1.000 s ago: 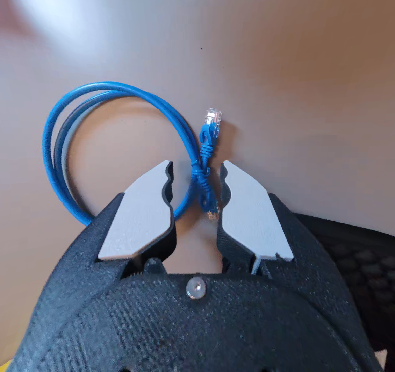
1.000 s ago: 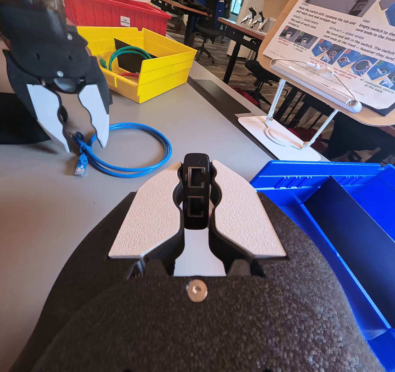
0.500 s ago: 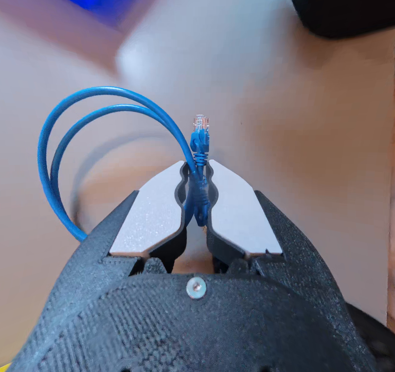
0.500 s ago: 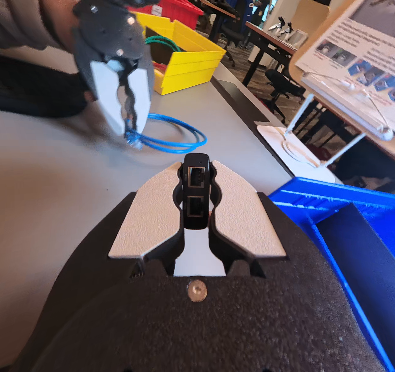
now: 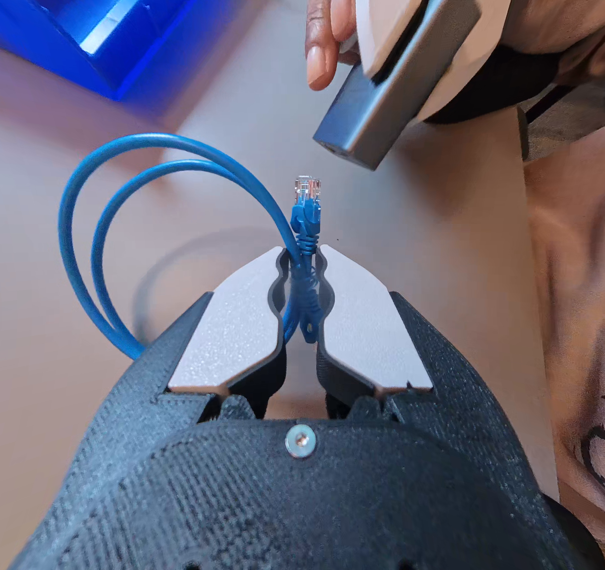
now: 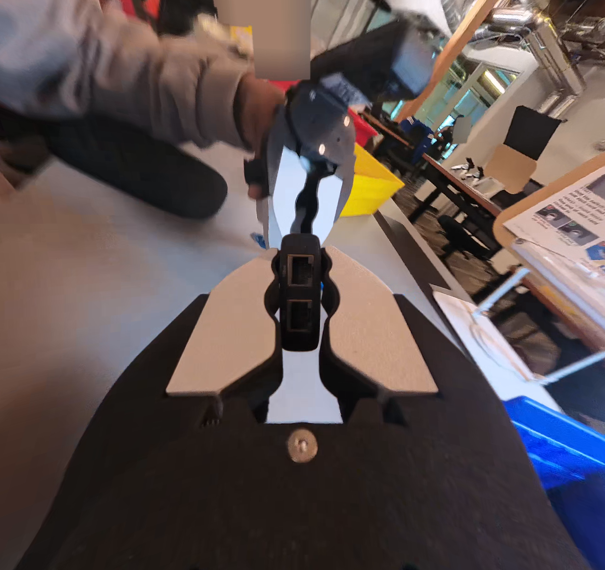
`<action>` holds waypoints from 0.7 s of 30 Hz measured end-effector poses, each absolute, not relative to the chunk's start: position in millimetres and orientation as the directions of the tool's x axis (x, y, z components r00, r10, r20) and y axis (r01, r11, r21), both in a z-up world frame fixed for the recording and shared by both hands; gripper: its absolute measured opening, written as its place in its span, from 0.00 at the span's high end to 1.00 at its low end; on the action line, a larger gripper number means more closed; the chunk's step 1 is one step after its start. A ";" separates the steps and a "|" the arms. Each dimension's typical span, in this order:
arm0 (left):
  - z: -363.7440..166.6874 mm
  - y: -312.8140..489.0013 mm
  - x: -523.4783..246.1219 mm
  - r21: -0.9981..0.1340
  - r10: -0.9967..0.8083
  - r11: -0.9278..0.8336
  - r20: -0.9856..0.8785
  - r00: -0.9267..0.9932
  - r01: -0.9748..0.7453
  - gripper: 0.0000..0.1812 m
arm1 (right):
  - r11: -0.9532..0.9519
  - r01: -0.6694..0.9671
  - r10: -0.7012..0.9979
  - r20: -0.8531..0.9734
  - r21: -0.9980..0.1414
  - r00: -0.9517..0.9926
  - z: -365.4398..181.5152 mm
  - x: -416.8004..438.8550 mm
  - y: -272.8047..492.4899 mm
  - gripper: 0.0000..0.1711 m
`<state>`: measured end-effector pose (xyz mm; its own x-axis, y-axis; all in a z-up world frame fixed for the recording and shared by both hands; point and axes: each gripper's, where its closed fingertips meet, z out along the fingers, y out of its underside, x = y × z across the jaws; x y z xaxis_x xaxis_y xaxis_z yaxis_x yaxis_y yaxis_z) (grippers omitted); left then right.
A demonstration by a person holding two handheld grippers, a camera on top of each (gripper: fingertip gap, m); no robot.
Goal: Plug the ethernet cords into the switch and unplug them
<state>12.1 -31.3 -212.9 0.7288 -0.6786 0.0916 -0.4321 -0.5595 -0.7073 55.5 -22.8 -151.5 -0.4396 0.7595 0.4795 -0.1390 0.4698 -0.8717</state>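
Observation:
My left gripper (image 5: 302,254) is shut on a blue ethernet cord (image 5: 98,236). The cord's clear plug (image 5: 307,188) sticks out past the fingertips, and its loops hang to the left above the table. My right gripper (image 6: 299,253) is shut on a small black switch (image 6: 299,295) with two empty ports facing the camera. In the left wrist view the switch (image 5: 386,95) is at the upper right, a short way beyond the plug and apart from it. In the right wrist view the left gripper (image 6: 306,226) hangs just behind the switch, blurred.
A blue bin (image 5: 98,20) stands at the upper left of the left wrist view and shows at the lower right of the right wrist view (image 6: 563,462). A yellow bin (image 6: 370,187), a sheet stand (image 6: 556,226) and a person's grey sleeve (image 6: 114,89) are around the grey table (image 6: 98,276). The gap from one gripper's tips to the other's is roughly 8 cm.
My left gripper closed on the cord, lifted it off the table and carried it toward the switch. The right gripper has kept hold of the switch and turned toward the left gripper.

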 end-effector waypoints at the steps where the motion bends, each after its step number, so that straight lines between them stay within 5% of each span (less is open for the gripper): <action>1: -214.1 -31.8 14.4 -0.714 -0.684 -0.557 0.104 0.722 -0.425 0.91 | 0.404 -0.153 0.778 0.427 -0.902 -0.462 -145.2 57.0 -24.9 0.88; 5: -211.3 -40.8 36.7 -0.756 -0.744 -0.534 0.207 0.636 -0.379 0.91 | 0.205 -0.164 0.795 0.262 -0.965 -0.548 -134.9 58.4 -33.9 0.88; 13: -191.0 -50.8 43.4 -0.815 -0.770 -0.524 0.327 0.548 -0.249 0.91 | 0.159 -0.108 0.802 0.192 -0.981 -0.566 -138.7 63.9 -18.4 0.88; 17: -193.5 -43.2 36.3 -0.819 -0.748 -0.516 0.287 0.598 -0.252 0.91 | 0.145 -0.122 0.798 0.189 -0.982 -0.572 -133.6 65.9 -19.6 0.88; 21: -229.5 -36.1 14.7 -0.731 -0.711 -0.530 0.107 0.695 -0.429 0.91 | 0.124 -0.132 0.803 0.178 -0.983 -0.570 -128.7 66.0 -19.6 0.88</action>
